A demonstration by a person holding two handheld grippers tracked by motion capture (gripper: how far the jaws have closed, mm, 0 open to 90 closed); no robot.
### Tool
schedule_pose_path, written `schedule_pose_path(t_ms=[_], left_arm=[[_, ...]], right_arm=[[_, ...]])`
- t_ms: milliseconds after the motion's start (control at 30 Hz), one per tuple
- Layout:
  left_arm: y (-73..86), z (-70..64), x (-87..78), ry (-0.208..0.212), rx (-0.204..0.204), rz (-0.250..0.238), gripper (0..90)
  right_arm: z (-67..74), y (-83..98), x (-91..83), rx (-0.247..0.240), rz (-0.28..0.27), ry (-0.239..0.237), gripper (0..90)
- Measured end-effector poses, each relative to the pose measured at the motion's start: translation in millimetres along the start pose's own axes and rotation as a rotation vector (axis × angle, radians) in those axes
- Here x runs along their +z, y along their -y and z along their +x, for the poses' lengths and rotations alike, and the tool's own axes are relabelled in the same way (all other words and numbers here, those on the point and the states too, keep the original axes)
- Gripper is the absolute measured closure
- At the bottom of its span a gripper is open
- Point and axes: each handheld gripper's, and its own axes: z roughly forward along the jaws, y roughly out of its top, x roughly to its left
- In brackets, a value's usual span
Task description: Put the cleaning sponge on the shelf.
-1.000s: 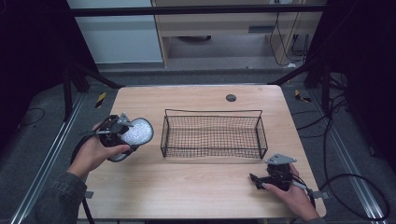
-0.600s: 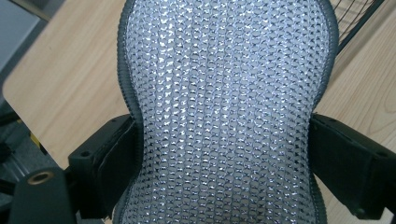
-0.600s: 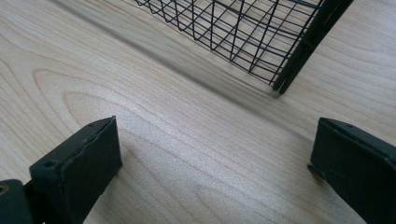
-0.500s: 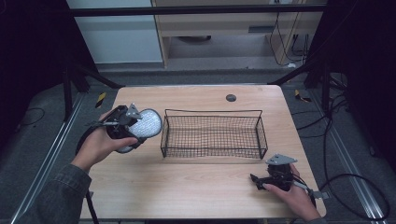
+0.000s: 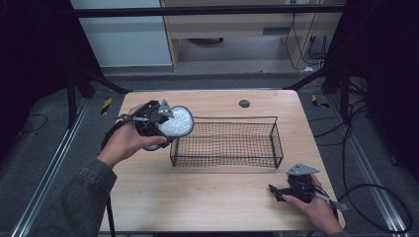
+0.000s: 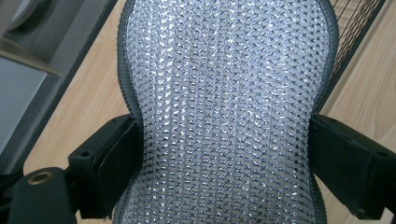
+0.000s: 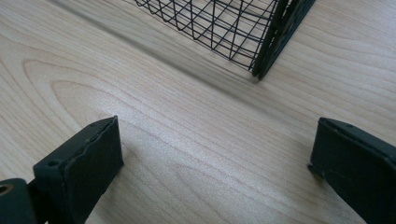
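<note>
Tongs first: your left tongs (image 5: 165,123) are clamped on the silver mesh pad (image 5: 175,122), one pad pressing each side of its narrowed waist, as the left gripper view confirms (image 6: 229,112). Your right tongs (image 5: 276,189) stand wide apart with nothing between them, resting low over the counter (image 5: 207,197) near its front right corner.

By size: the counter is light wood. On it sits the black wire basket (image 5: 227,143), roughly central; in the right gripper view one corner of the basket (image 7: 261,56) lies ahead of the spread jaws. The silver mesh pad is held off the counter, at the basket's left end and level with its rim. A small dark disc (image 5: 244,103) lies on the counter behind the basket.
</note>
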Motion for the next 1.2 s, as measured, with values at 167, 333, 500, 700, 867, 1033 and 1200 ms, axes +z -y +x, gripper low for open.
schedule_pose_path(t_ms=[167, 333, 500, 700, 867, 1033, 1200], left_arm=[[-22.8, -8.6, 12.3, 0.018, 0.049, 0.001, 11.2], [-32.8, -17.7, 20.7, 0.027, 0.082, 0.012, 11.2], [-44.7, -27.8, 29.4, 0.036, 0.125, 0.023, 11.2], [-52.7, -30.8, 35.9, 0.041, 0.144, 0.042, 11.2], [-58.4, -30.8, 38.8, 0.045, 0.143, 0.037, 11.2], [-66.4, -34.1, 44.5, 0.05, 0.163, 0.04, 11.3], [-72.7, -38.4, 47.1, 0.056, 0.184, 0.04, 11.3]], right_arm=[[-1.7, 0.9, 0.5, -0.02, -0.005, 0.014, 2.3], [-1.8, 0.8, 0.5, -0.019, -0.003, 0.012, 2.2], [-1.3, 0.5, 0.3, -0.011, -0.001, 0.011, 2.1], [-1.9, 0.7, 0.5, -0.021, -0.002, 0.013, 2.1], [-1.9, 0.6, 0.3, -0.017, -0.001, 0.01, 2.1], [-1.9, 0.6, 0.4, -0.017, -0.001, 0.01, 2.1], [-1.9, 0.6, 0.4, -0.018, -0.001, 0.01, 2.1]])
